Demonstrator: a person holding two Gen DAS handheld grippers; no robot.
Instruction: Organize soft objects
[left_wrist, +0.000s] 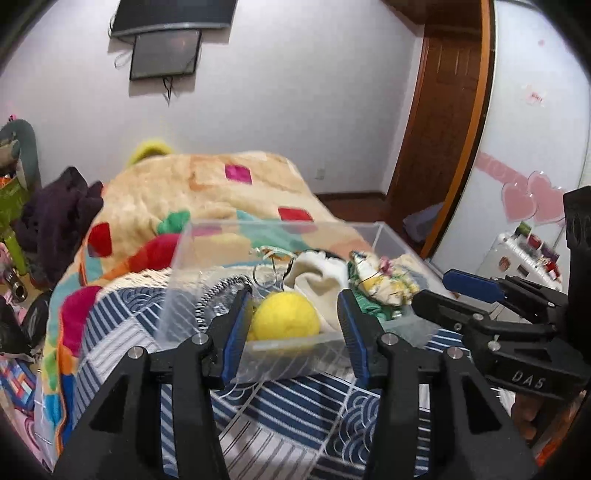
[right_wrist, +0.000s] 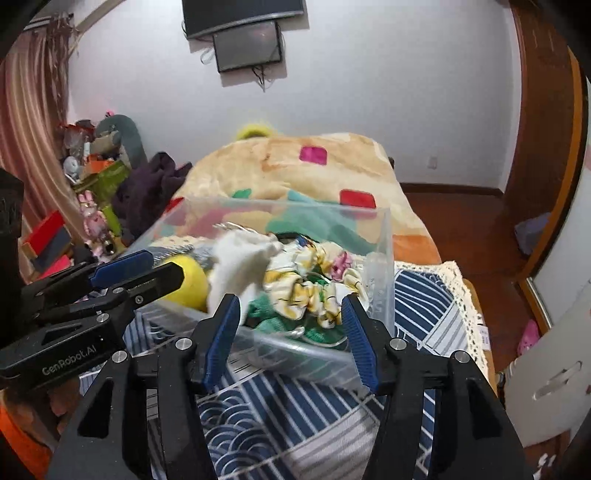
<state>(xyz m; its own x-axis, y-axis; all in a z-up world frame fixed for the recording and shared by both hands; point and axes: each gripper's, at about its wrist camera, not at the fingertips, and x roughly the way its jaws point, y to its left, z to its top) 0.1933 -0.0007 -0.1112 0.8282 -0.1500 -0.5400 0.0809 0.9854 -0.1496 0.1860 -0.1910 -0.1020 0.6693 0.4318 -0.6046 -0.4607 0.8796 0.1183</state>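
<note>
A clear plastic box stands on a blue-and-white patterned cloth on the bed. In it lie a yellow plush ball, a white cloth, a floral scrunchie and a green fabric piece. My left gripper is open, its jaws either side of the ball at the box's near wall. My right gripper is open at the box's near wall, in front of the scrunchie. Each gripper shows in the other's view, the right one and the left one.
A colourful fleece blanket covers the bed behind the box. A dark purple garment lies at its left edge. Clutter and toys stand at the left. A wooden door and floor are at the right.
</note>
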